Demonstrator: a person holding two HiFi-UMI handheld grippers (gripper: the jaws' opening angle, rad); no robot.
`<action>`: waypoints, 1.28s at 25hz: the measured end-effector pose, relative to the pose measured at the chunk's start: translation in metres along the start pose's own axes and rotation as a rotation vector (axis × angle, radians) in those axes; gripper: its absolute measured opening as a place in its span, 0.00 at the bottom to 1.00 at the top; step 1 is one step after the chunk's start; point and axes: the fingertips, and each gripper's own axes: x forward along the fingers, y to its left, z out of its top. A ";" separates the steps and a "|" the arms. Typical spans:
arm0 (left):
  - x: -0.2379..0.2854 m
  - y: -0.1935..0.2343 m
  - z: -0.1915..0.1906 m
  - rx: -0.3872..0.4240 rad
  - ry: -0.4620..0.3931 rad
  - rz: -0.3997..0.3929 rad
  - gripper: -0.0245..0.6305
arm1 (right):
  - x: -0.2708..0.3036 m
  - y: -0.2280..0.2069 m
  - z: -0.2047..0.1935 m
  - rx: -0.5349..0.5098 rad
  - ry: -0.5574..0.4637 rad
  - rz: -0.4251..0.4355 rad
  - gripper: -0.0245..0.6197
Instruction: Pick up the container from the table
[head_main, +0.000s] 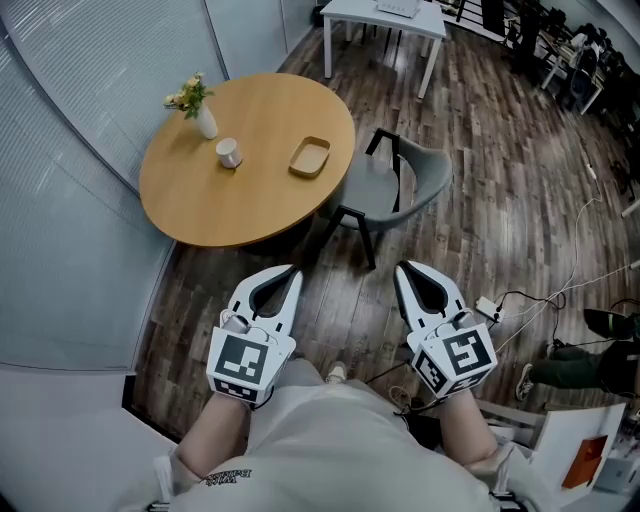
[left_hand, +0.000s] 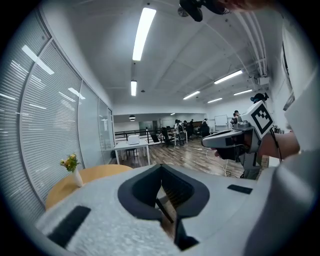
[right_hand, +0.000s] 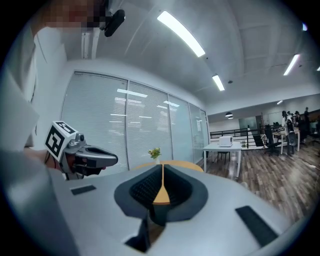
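I see the round wooden table (head_main: 250, 205) ahead. My left gripper (head_main: 292, 270) and right gripper (head_main: 402, 268) hang well short of it, jaws pressed together, empty. The shallow tan container (head_main: 310, 157) sits on its right part, near a white cup (head_main: 229, 153).

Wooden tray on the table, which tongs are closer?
Left. The left tongs are short of the tray, nearly in line; the right tongs are also short, but further right.
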 end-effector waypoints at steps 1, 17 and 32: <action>0.002 -0.002 0.000 0.001 0.001 0.000 0.07 | -0.001 -0.002 -0.001 -0.001 0.001 0.002 0.09; 0.025 0.021 -0.002 -0.006 -0.014 0.009 0.07 | 0.034 -0.024 -0.013 0.006 0.018 -0.004 0.09; 0.092 0.124 -0.008 -0.058 -0.018 0.014 0.07 | 0.155 -0.049 -0.011 -0.006 0.060 -0.022 0.09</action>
